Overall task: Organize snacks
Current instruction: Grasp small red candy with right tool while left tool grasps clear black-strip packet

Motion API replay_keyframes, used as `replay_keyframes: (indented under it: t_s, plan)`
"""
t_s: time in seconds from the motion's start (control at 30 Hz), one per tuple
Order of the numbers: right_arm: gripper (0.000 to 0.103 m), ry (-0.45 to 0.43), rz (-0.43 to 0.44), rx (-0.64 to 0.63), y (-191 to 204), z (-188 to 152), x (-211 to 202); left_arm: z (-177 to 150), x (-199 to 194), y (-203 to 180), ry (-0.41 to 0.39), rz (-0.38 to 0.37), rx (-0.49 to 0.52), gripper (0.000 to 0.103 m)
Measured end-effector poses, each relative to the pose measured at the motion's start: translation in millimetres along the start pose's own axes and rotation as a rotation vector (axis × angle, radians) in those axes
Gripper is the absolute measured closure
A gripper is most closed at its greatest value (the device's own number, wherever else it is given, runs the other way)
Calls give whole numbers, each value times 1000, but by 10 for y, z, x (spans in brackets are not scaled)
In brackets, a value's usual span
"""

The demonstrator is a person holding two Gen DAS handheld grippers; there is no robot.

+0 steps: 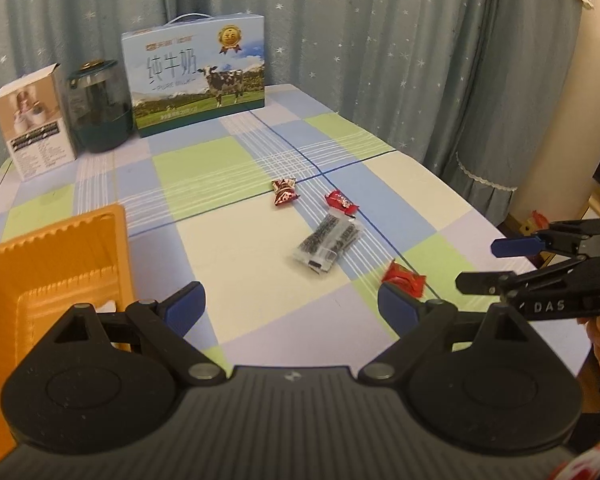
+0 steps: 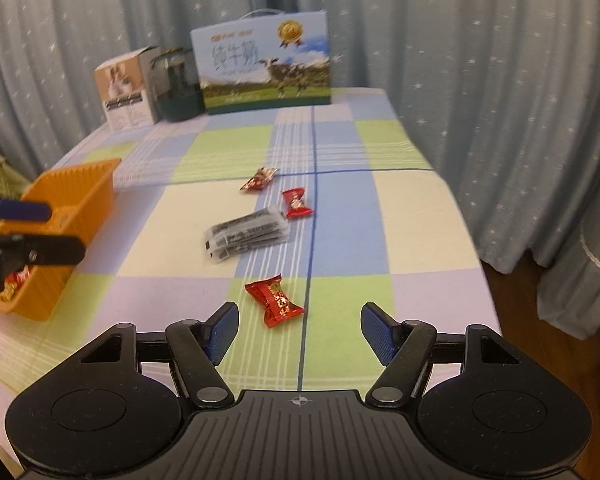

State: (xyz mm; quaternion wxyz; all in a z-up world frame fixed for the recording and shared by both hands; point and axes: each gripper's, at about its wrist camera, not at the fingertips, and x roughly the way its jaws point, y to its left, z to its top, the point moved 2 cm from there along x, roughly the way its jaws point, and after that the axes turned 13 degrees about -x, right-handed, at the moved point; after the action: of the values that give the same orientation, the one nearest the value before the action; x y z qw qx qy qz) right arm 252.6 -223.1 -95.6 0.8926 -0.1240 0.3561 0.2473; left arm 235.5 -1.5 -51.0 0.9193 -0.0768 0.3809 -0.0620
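Observation:
Three red wrapped candies lie on the checked tablecloth: a near one (image 2: 275, 300) (image 1: 405, 279), a middle one (image 2: 296, 204) (image 1: 341, 202) and a far one (image 2: 259, 179) (image 1: 285, 192). A clear packet with black print (image 2: 247, 235) (image 1: 327, 243) lies between them. An orange tray (image 1: 56, 264) (image 2: 66, 216) sits at the left and holds some snacks. My left gripper (image 1: 291, 308) is open and empty beside the tray; it also shows in the right wrist view (image 2: 66, 230). My right gripper (image 2: 298, 330) is open and empty just before the near candy; it also shows in the left wrist view (image 1: 476, 264).
A blue milk carton box (image 1: 198, 76) (image 2: 264, 66), a dark green jar (image 1: 98, 108) (image 2: 176, 86) and a small white box (image 1: 34, 124) (image 2: 124, 90) stand along the table's far edge. Blue starred curtains hang behind. The table's right edge (image 2: 456, 200) drops to the floor.

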Motion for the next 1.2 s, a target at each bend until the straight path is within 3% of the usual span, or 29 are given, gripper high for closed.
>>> replay_keyframes:
  t_s: [0.2, 0.27, 0.5, 0.63, 0.93, 1.2]
  plan:
    - [37, 13, 41, -59, -6, 2, 353, 60, 283, 17, 34, -27, 6, 12]
    - [47, 15, 58, -84, 9, 15, 458, 67, 365, 18, 52, -34, 7, 12]
    - [63, 40, 75, -171, 88, 30, 746, 65, 560, -4, 96, -38, 22, 12]
    - [80, 44, 82, -189, 119, 24, 816, 87, 636, -34, 97, -43, 32, 12]
    - [81, -13, 19, -57, -43, 79, 639, 165, 920, -249, 67, -52, 102, 14]
    - [81, -29, -27, 27, -274, 112, 572, 214, 1329, -467, 41, -44, 185, 25]
